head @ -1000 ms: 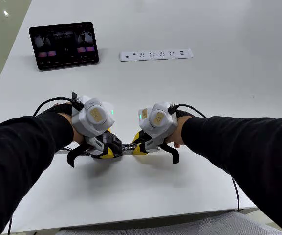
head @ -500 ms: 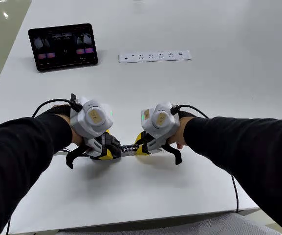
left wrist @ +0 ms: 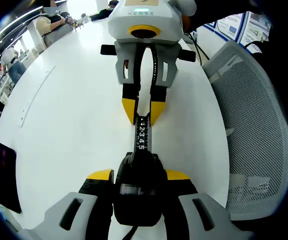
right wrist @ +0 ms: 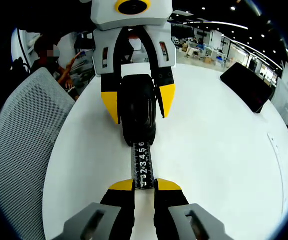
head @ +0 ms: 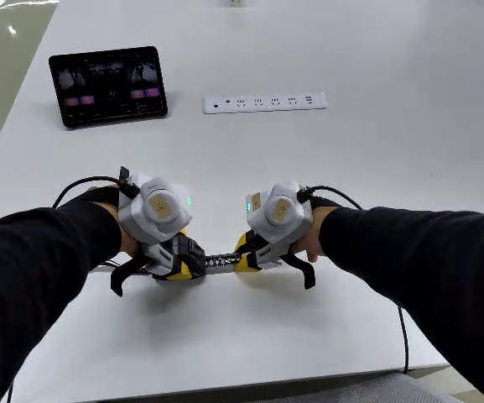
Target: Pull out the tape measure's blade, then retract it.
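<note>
The black tape measure case [left wrist: 139, 185] sits between the yellow-tipped jaws of my left gripper [left wrist: 139, 176], which is shut on it. A short length of blade [left wrist: 141, 135] with printed numbers runs from the case to my right gripper [right wrist: 144, 186], which is shut on the blade's end. In the head view the left gripper [head: 183, 262] and right gripper [head: 243, 259] face each other low over the white table [head: 351, 151], with the blade [head: 222, 262] stretched between them. The right gripper view shows the case [right wrist: 136, 112] straight ahead.
A tablet [head: 107, 84] stands at the far left and a white power strip [head: 264, 102] lies at the far middle. The table's near edge is close below the grippers. A grey mesh chair [left wrist: 248, 125] is beside the table. Cables trail from both grippers.
The two grippers have drawn slightly apart, and a little more blade shows between them. The head camera has tilted a bit.
</note>
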Demonstrator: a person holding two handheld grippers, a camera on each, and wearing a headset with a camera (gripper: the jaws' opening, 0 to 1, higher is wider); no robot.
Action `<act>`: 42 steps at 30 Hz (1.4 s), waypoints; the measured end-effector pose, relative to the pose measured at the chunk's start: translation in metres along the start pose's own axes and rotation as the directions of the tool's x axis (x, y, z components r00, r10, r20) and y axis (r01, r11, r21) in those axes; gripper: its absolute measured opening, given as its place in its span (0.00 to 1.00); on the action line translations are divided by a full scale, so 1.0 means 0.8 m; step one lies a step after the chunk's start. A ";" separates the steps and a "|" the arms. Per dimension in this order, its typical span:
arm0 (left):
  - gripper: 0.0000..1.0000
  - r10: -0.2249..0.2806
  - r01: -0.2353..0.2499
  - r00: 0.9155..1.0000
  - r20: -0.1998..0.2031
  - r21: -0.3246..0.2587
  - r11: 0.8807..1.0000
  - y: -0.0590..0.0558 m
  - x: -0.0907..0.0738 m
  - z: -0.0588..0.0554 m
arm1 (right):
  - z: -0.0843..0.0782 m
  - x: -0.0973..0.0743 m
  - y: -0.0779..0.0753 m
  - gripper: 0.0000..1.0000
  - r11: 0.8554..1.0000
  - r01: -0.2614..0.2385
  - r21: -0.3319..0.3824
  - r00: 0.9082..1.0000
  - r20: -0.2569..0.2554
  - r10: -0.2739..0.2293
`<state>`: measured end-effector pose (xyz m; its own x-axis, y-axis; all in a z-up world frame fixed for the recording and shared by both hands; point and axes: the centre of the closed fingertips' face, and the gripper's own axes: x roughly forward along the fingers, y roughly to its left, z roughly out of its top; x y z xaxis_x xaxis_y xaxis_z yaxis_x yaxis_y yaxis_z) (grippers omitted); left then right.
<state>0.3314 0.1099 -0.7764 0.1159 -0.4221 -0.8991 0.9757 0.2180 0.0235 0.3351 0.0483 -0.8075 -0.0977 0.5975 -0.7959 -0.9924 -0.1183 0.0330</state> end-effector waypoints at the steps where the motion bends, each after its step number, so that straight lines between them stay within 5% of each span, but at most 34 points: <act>1: 0.32 -0.001 0.001 1.000 0.000 0.000 1.000 0.000 0.000 0.000 | -0.001 -0.001 0.000 0.11 1.000 0.000 0.003 1.000 0.000 0.000; 42: 0.32 0.001 -0.001 1.000 -0.004 0.005 1.000 0.002 0.003 0.000 | -0.028 -0.021 -0.005 0.10 1.000 0.013 0.015 1.000 -0.026 -0.012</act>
<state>0.3334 0.1096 -0.7787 0.1164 -0.4183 -0.9008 0.9764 0.2141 0.0267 0.3424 0.0206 -0.8077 -0.0834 0.5785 -0.8114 -0.9946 -0.0989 0.0317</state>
